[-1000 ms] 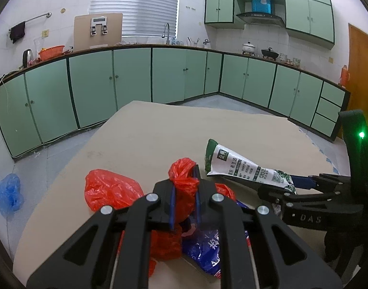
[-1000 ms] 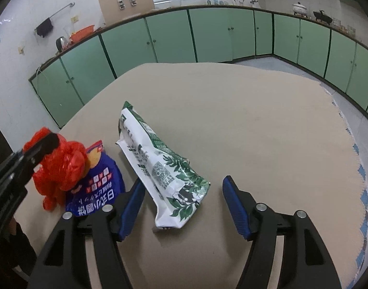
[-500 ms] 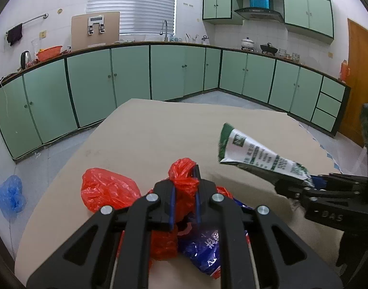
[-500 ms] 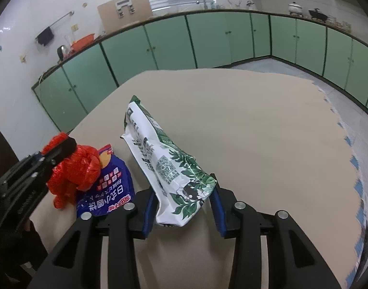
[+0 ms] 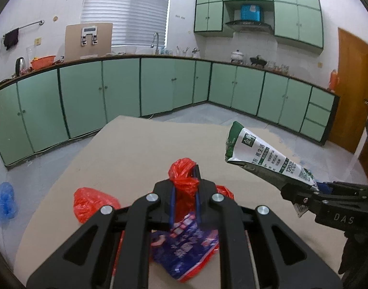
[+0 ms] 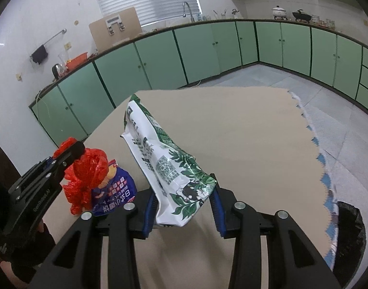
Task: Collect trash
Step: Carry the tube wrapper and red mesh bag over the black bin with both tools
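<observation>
My left gripper [image 5: 185, 180] is shut on the knotted top of a red plastic bag [image 5: 182, 171], which hangs just above the beige table [image 5: 140, 154]. A blue snack wrapper [image 5: 184, 248] hangs with the bag, partly wrapped in its red plastic. In the right wrist view the same bag [image 6: 87, 168] and wrapper [image 6: 116, 190] sit at the left, under the left gripper [image 6: 70, 149]. My right gripper [image 6: 184, 202] is shut on the lower end of a green-and-white packet [image 6: 155, 154]. That packet [image 5: 256, 154] is held up off the table, tilted.
A second piece of red plastic [image 5: 92, 204] lies on the table to the left. A blue bag [image 5: 3, 202] is on the floor. The table cover's ragged right edge [image 6: 313, 139] has a black round bin [image 6: 350, 236] beside it. Green cabinets [image 5: 87, 101] line the walls.
My right gripper closed on the green-and-white packet and lifted it off the table. My left gripper rose a little with the red bag and blue wrapper.
</observation>
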